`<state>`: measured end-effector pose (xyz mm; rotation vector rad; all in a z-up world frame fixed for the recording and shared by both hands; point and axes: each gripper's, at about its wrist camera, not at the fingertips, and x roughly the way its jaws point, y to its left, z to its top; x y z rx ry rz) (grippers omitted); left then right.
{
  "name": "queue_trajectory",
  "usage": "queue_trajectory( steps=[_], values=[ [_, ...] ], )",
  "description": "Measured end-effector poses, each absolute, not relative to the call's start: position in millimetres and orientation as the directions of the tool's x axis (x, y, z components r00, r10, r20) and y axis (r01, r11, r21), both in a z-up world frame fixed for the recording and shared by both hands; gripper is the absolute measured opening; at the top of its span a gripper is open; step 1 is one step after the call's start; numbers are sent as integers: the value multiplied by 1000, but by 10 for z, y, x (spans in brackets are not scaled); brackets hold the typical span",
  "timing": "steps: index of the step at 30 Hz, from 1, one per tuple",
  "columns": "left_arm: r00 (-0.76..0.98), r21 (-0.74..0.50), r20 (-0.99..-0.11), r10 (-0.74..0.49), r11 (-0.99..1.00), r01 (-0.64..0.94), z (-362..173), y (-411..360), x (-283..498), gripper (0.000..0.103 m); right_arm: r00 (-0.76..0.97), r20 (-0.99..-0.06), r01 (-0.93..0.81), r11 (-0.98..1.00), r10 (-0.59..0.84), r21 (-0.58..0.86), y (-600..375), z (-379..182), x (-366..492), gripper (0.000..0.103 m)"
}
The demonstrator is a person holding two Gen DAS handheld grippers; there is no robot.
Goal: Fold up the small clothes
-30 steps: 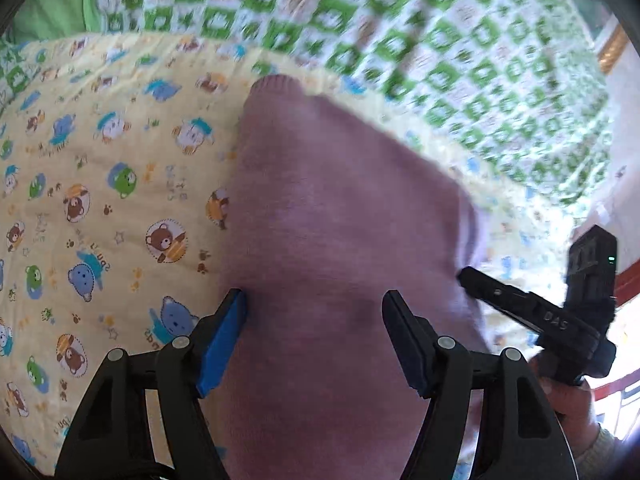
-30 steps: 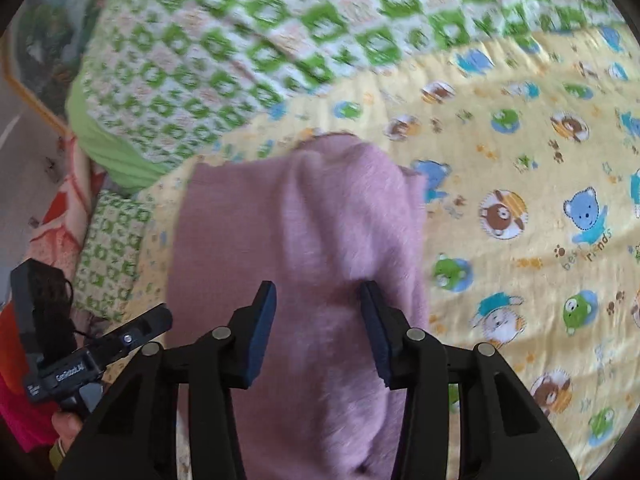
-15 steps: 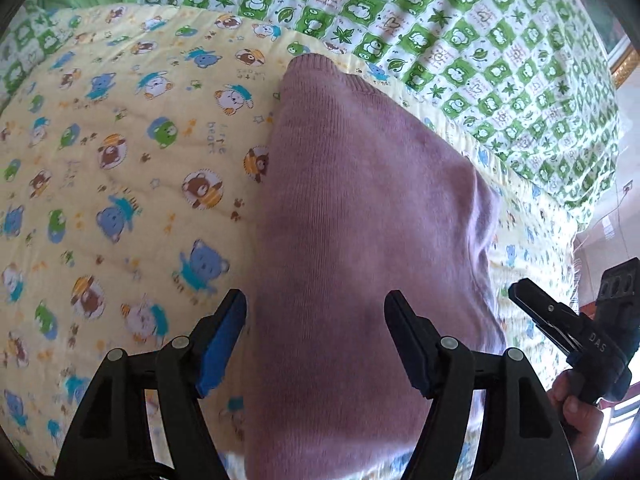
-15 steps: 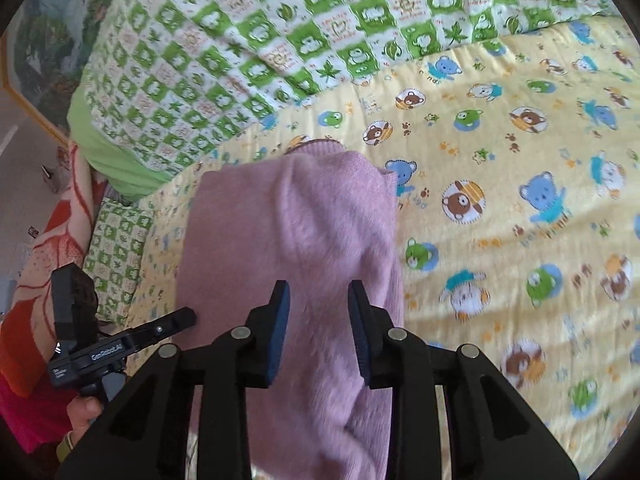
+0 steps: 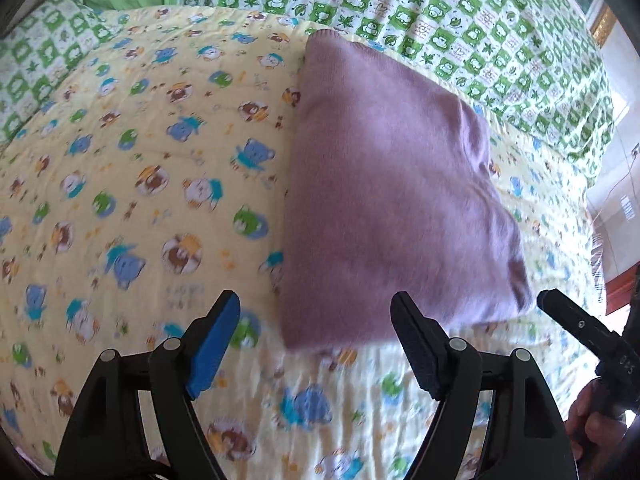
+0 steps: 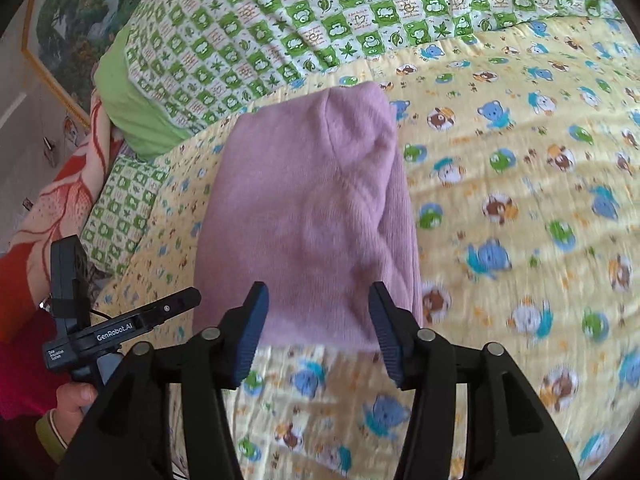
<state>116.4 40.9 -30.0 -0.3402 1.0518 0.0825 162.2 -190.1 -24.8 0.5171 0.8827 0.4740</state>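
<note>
Sweater: a purple knitted sweater (image 5: 392,184) lies folded into a thick rectangle on the yellow bear-print sheet (image 5: 132,184). In the left wrist view it runs from the centre toward 12 o'clock. In the right wrist view (image 6: 308,216) it also fills the centre, and a fold ridge is seen along its side at 3 o'clock.

Left gripper: the left gripper (image 5: 316,344) hangs at 6 o'clock with its two fingers spread wide and nothing between them. The near edge of the sweater is just beyond the fingertips, and no finger touches it.

Right gripper: the right gripper (image 6: 316,330) is also released, the fingers apart and empty. The near hem of the sweater shows between the two pads, but contact cannot be told.

Bedding: a green checked quilt (image 6: 320,20) lies past the sweater at 12 o'clock, on the far side of the yellow sheet (image 6: 520,208).

Other tool seen: in the left wrist view the right gripper shows at 4 o'clock; in the right wrist view the left gripper shows at 8 o'clock.
</note>
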Motion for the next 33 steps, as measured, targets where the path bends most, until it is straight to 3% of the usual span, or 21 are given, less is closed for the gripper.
queue_trajectory(
  steps=[14, 24, 33],
  values=[
    [538, -47, -840, 62, 981, -186, -311, 257, 461, 80, 542, -670, -163, 846, 507, 508, -1817, -578, 892, 78],
    [552, 41, -828, 104, 991, -126, -328, 81, 276, 81, 567, -670, -239, 874, 479, 423, -1639, -516, 696, 82],
    [622, 34, -772, 129, 986, -162, 111, 175, 390, 83, 651, -604, -271, 885, 459, 379, -1654, -133, 689, 87]
  ],
)
